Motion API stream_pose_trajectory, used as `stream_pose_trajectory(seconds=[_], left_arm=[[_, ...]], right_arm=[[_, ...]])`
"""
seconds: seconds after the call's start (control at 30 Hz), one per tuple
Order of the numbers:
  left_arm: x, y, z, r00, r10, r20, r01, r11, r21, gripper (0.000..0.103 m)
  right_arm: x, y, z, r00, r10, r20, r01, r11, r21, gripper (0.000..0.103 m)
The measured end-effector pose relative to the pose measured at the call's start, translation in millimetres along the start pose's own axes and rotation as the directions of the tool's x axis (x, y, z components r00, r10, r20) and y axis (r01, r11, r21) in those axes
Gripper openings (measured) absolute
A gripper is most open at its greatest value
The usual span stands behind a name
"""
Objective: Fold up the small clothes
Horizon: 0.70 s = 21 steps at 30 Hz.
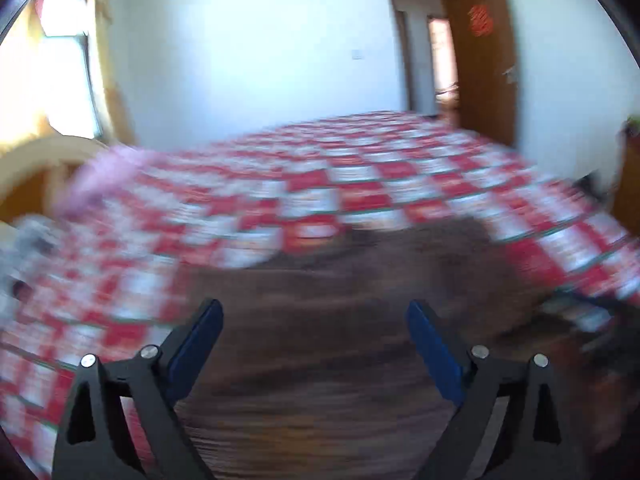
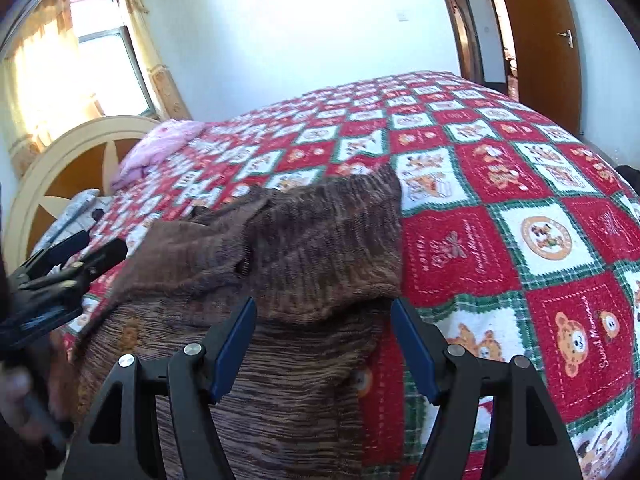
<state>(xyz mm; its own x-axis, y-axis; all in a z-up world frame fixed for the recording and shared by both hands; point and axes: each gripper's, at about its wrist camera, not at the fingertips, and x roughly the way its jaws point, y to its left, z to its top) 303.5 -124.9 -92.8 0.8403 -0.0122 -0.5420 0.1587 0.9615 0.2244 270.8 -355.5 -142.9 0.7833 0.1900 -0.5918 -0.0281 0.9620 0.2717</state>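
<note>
A brown knitted garment (image 2: 312,248) lies partly folded on the red, white and green checked bedspread (image 2: 520,200), with an upper layer laid over the lower part. My right gripper (image 2: 324,312) is open, its blue pads on either side of the folded layer's near edge, just above the cloth. My left gripper (image 1: 314,316) is open above the same brown garment (image 1: 340,320); that view is motion-blurred. The left gripper also shows at the left edge of the right wrist view (image 2: 84,248), beside the garment's left side.
A pink cloth (image 2: 160,144) lies near the cream and brown headboard (image 2: 72,168) at the far left, with a grey patterned cloth (image 2: 76,208) below it. A window with curtains (image 2: 100,52) is behind. An open brown door (image 2: 540,40) stands at the far right.
</note>
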Motion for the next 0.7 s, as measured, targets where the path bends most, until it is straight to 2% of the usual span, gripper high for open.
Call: stream_pose_trajectory(seconds=[0.07, 0.1, 0.17, 0.23, 0.27, 0.3, 0.37, 0.4, 0.47, 0.5, 0.53, 0.57, 0.63, 0.67, 0.7], left_arm=[[16, 25, -13, 0.991, 0.121, -0.049, -0.12, 0.992, 0.032, 0.093], [26, 41, -21, 0.984, 0.15, -0.094, -0.147, 0.989, 0.032, 0.093], [46, 67, -38, 0.969, 0.143, -0.204, -0.141, 0.99, 0.02, 0.088], [56, 80, -53, 0.953, 0.16, -0.257, -0.158, 0.987, 0.028, 0.088], [58, 79, -60, 0.949, 0.173, -0.263, -0.168, 0.985, 0.043, 0.09], [58, 82, -63, 0.953, 0.176, -0.246, -0.171, 0.984, 0.04, 0.091], [59, 81, -61, 0.946, 0.214, -0.242, -0.21, 0.977, 0.042, 0.097], [59, 85, -59, 0.937, 0.25, -0.243, -0.25, 0.968, 0.032, 0.097], [62, 92, -63, 0.921, 0.288, -0.261, -0.299, 0.954, -0.004, 0.098], [63, 96, -66, 0.922, 0.274, -0.273, -0.295, 0.955, -0.038, 0.098], [61, 103, -68, 0.92, 0.274, -0.28, -0.303, 0.951, -0.067, 0.099], [60, 107, -70, 0.911, 0.297, -0.287, -0.33, 0.941, -0.073, 0.101], [54, 115, -78, 0.908, 0.312, -0.281, -0.35, 0.932, -0.095, 0.101], [54, 119, -82, 0.894, 0.338, -0.293, -0.378, 0.921, -0.091, 0.101], [56, 122, -87, 0.891, 0.337, -0.304, -0.381, 0.919, -0.098, 0.101]], right_arm=[[-2, 8, 4, 1.0, 0.019, -0.003, -0.019, 1.0, -0.011, 0.07], [-2, 15, 8, 0.999, 0.034, -0.004, -0.034, 0.999, -0.02, 0.07], [1, 30, 20, 0.998, 0.067, -0.005, -0.068, 0.997, -0.047, 0.07], [10, 44, 32, 0.995, 0.099, -0.019, -0.1, 0.993, -0.062, 0.07], [16, 49, 36, 0.993, 0.114, -0.035, -0.116, 0.991, -0.063, 0.07], [25, 56, 43, 0.99, 0.132, -0.059, -0.135, 0.989, -0.06, 0.067], [51, 65, 51, 0.984, 0.12, -0.132, -0.127, 0.991, -0.047, 0.061], [69, 69, 51, 0.976, 0.092, -0.197, -0.099, 0.995, -0.025, 0.054], [93, 72, 44, 0.952, 0.108, -0.286, -0.105, 0.994, 0.025, 0.05], [100, 78, 36, 0.94, 0.121, -0.318, -0.12, 0.993, 0.023, 0.04], [100, 85, 28, 0.94, 0.097, -0.327, -0.106, 0.994, -0.011, 0.031], [98, 94, 20, 0.941, 0.066, -0.333, -0.09, 0.994, -0.058, 0.031], [88, 106, 7, 0.934, 0.072, -0.35, -0.119, 0.986, -0.115, 0.031], [84, 107, 6, 0.937, 0.065, -0.344, -0.116, 0.985, -0.131, 0.031], [77, 108, 8, 0.946, 0.056, -0.318, -0.106, 0.984, -0.143, 0.031]])
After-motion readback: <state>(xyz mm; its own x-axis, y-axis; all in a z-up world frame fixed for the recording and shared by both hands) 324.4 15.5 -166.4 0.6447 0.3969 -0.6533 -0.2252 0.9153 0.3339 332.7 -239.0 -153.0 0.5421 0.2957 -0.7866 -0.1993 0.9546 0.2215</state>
